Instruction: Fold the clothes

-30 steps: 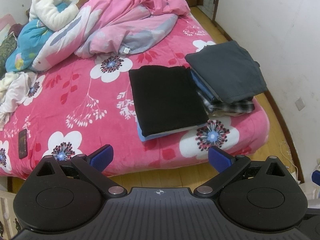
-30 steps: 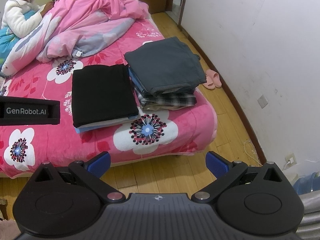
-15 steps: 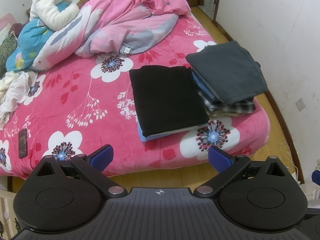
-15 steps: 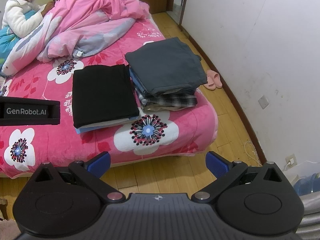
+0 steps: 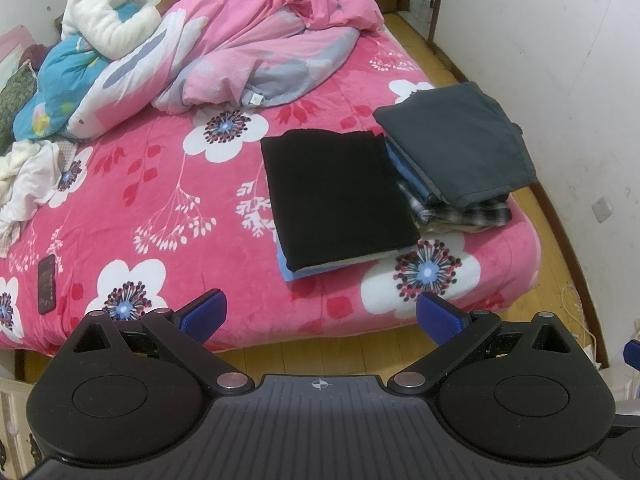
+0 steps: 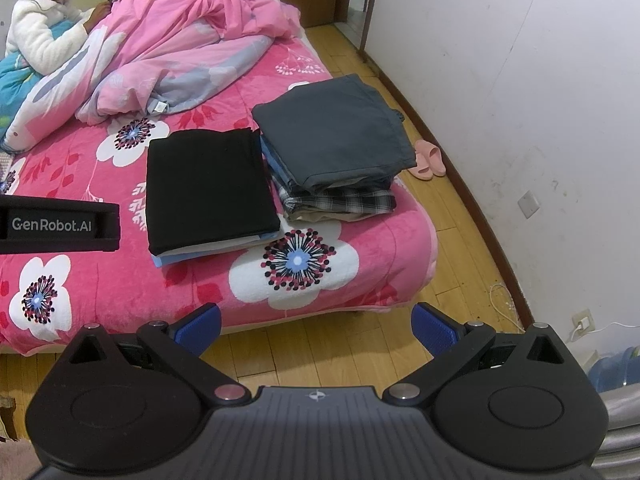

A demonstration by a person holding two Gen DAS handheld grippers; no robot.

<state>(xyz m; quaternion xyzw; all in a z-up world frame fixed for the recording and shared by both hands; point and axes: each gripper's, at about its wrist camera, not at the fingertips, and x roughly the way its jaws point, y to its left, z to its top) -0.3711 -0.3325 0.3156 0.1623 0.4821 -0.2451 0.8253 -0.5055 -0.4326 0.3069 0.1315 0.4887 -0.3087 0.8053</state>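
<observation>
1. My left gripper point(image 5: 320, 312) hangs off the bed point(image 5: 160, 200), fingers spread, empty; my right gripper point(image 6: 316, 320) likewise.
2. Black stack point(image 5: 336, 196) lies touching grey stack point(image 5: 456, 140) near the bed's corner.

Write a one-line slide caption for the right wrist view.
Open right gripper faces two folded clothes stacks, black-topped and grey-topped, on a floral bed.
</observation>
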